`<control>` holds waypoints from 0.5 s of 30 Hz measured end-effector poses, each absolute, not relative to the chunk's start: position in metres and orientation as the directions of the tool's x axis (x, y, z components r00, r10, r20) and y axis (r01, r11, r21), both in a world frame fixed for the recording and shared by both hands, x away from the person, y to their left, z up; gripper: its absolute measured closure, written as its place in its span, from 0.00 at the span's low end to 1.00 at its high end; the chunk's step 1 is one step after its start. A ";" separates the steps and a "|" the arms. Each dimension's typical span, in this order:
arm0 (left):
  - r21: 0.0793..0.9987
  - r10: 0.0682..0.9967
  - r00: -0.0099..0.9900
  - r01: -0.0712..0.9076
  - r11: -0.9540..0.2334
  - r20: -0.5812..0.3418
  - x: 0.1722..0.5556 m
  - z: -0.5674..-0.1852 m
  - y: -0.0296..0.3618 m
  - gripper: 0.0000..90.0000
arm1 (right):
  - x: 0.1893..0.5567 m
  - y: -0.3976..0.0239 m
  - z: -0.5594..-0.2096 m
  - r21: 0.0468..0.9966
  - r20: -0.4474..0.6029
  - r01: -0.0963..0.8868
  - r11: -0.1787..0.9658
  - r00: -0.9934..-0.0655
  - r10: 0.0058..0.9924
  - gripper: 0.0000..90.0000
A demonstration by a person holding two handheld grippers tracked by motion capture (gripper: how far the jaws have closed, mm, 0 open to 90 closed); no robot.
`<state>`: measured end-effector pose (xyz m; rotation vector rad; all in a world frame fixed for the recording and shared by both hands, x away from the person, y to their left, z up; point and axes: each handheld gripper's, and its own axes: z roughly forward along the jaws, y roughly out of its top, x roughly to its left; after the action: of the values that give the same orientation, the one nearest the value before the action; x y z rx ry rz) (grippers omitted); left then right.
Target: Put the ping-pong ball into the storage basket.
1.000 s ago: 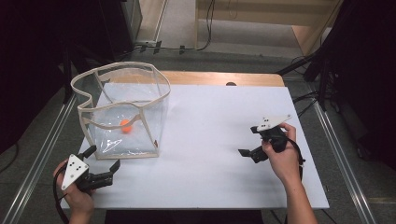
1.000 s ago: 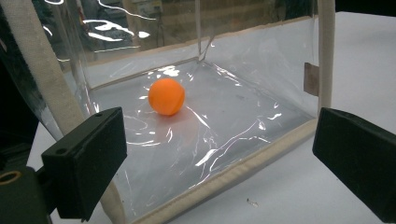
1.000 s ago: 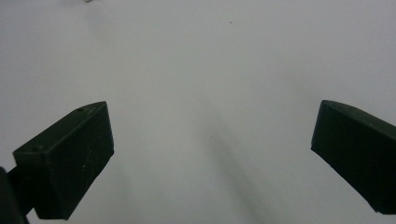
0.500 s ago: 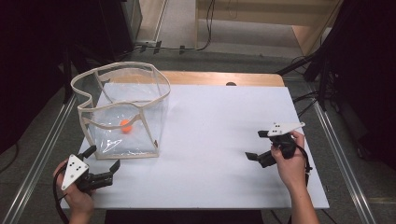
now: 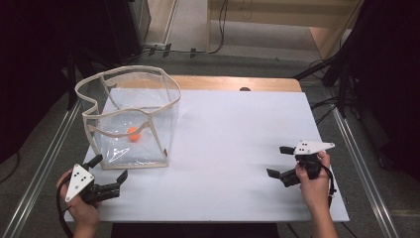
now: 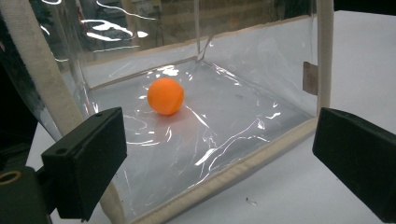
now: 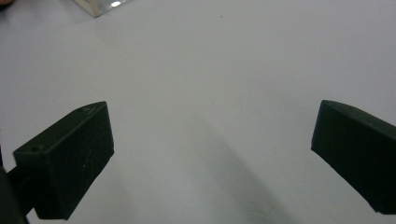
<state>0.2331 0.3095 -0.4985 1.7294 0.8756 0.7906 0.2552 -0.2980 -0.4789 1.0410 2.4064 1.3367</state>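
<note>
Hard to make out much through the clear bag (image 5: 130, 119) from above, the plastic is all glare and wrinkles, and in my left gripper view its top gets cut off by the frame so I only see the lower walls and the floor. The orange ball (image 6: 166, 96) sits inside on the bag's floor, toward the back, smooth and matte, round as a ping-pong ball; from the high view it's just a small orange blob (image 5: 132, 133) behind the sagging front rim. The bag is soft see-through vinyl with beige fabric trim along every edge, boxy but slumped, standing on the white table (image 5: 237, 148) at the left. My left gripper (image 5: 108, 173) is just in front of the bag's near corner, jaws spread wide, nothing between them, the blocky black pads looking matte and a bit scuffed. My right gripper (image 5: 279, 161) is well apart over at the right side, also gaping wide and empty, hovering over bare white tabletop with only a sliver of the bag's corner (image 7: 100, 5) at the top edge.
</note>
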 end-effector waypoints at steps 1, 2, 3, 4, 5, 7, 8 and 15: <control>0.952 0.845 0.525 0.190 -0.238 0.106 0.233 -0.499 0.309 0.04 | 0.254 -0.299 -0.480 0.808 0.154 0.480 0.342 -0.733 0.663 0.00; 0.952 0.844 0.525 0.190 -0.239 0.107 0.233 -0.499 0.309 0.04 | 0.253 -0.300 -0.481 0.809 0.153 0.479 0.340 -0.731 0.665 0.00; 0.952 0.845 0.524 0.191 -0.241 0.108 0.233 -0.498 0.309 0.04 | 0.251 -0.301 -0.481 0.812 0.154 0.477 0.336 -0.730 0.666 0.00; 0.951 0.845 0.524 0.192 -0.241 0.108 0.233 -0.498 0.309 0.04 | 0.250 -0.302 -0.482 0.816 0.152 0.473 0.332 -0.730 0.666 0.00; 0.951 0.845 0.524 0.192 -0.241 0.108 0.233 -0.498 0.309 0.04 | 0.249 -0.303 -0.483 0.816 0.159 0.478 0.325 -0.726 0.669 0.00; 0.951 0.845 0.524 0.192 -0.241 0.109 0.233 -0.498 0.309 0.04 | 0.247 -0.306 -0.485 0.818 0.161 0.480 0.318 -0.721 0.674 0.00; 0.951 0.845 0.524 0.192 -0.241 0.108 0.233 -0.498 0.309 0.04 | 0.246 -0.308 -0.486 0.823 0.162 0.477 0.309 -0.718 0.677 0.00; 0.952 0.844 0.527 0.190 -0.238 0.106 0.233 -0.498 0.309 0.04 | 0.238 -0.317 -0.494 0.831 0.190 0.490 0.264 -0.696 0.693 0.00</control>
<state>0.2331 0.3095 -0.4984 1.7309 0.8725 0.7889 0.2381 -0.3173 -0.4944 1.1052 2.3204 1.4038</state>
